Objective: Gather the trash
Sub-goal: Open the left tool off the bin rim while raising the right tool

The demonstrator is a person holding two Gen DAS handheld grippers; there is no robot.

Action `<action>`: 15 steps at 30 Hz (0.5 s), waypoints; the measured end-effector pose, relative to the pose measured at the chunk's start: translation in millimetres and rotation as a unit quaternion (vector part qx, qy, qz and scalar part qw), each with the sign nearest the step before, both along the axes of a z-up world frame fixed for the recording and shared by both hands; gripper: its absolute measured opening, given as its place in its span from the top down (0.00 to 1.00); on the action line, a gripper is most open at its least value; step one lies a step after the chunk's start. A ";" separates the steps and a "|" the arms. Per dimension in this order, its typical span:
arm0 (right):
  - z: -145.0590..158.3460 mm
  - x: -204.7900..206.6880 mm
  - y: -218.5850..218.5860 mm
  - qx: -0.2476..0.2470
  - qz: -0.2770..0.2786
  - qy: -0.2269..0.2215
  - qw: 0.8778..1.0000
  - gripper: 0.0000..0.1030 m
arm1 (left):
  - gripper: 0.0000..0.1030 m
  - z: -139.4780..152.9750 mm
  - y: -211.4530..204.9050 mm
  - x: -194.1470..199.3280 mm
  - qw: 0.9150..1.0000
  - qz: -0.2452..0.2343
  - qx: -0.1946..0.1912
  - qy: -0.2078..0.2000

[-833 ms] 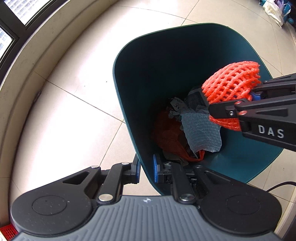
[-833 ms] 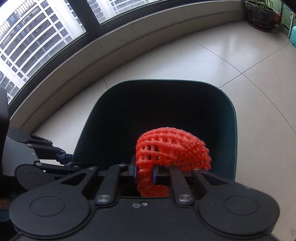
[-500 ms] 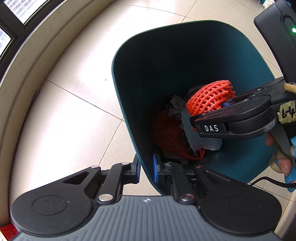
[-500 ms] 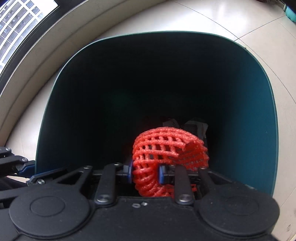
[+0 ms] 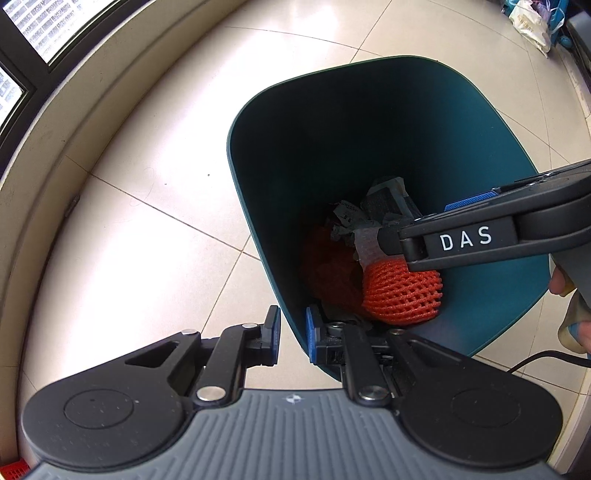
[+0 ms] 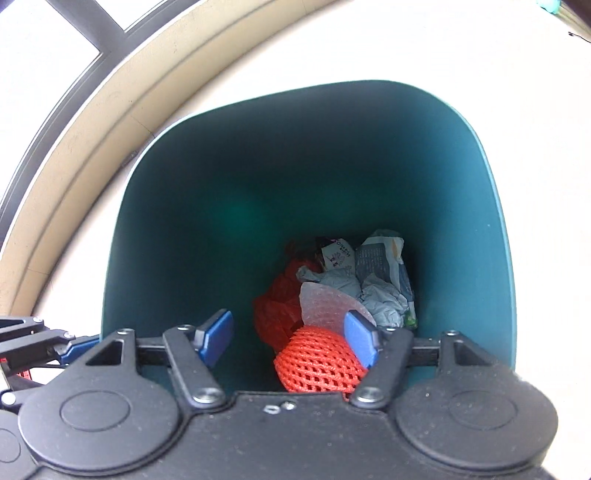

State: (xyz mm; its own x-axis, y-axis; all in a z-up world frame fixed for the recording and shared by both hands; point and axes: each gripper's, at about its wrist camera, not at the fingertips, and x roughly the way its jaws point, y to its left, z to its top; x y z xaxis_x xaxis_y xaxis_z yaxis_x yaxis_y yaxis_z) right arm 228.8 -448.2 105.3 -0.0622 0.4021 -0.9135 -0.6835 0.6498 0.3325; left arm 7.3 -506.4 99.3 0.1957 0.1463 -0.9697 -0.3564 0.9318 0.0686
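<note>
A dark teal trash bin [image 5: 258,206] [image 6: 122,258] stands on the tiled floor. My left gripper [image 5: 292,334] is shut on the bin's near rim, one blue pad on each side of the wall. My right gripper [image 6: 289,336] is open and empty over the bin's mouth; it also shows in the left wrist view [image 5: 461,240]. An orange foam fruit net [image 5: 402,293] [image 6: 317,363] lies loose inside the bin, below the open jaws. Under it lie a red plastic bag [image 6: 275,314], crumpled paper [image 6: 373,288] and a clear bubble sheet [image 6: 325,306].
A beige curved ledge [image 5: 74,122] under dark-framed windows runs along the left. A black cable [image 5: 546,356] lies on the floor at the right of the bin. Bags [image 5: 532,18] sit at the far right corner.
My right gripper lowered into the bin's mouth, opened and let go of the orange foam net, which dropped onto the trash inside. My left gripper kept its hold on the rim.
</note>
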 end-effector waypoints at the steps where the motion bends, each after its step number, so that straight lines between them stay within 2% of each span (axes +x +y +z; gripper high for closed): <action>1: 5.6 -1.8 -4.2 0.008 -0.003 -0.001 1.000 0.32 | 0.87 2.8 -0.2 -2.5 1.000 -0.001 0.001 -0.006; 4: 20.4 -8.2 -21.5 0.028 -0.017 -0.019 0.999 0.28 | 0.85 14.0 -1.3 -11.7 1.000 -0.007 0.005 -0.026; 6: 30.0 -13.8 -33.4 0.041 -0.029 -0.029 0.998 0.26 | 0.79 22.6 -3.1 -17.5 0.999 -0.009 0.011 -0.038; 15: 71.9 -48.9 -80.2 0.082 -0.079 -0.070 0.991 0.19 | 0.77 57.1 -5.4 -44.6 0.996 -0.008 0.024 -0.083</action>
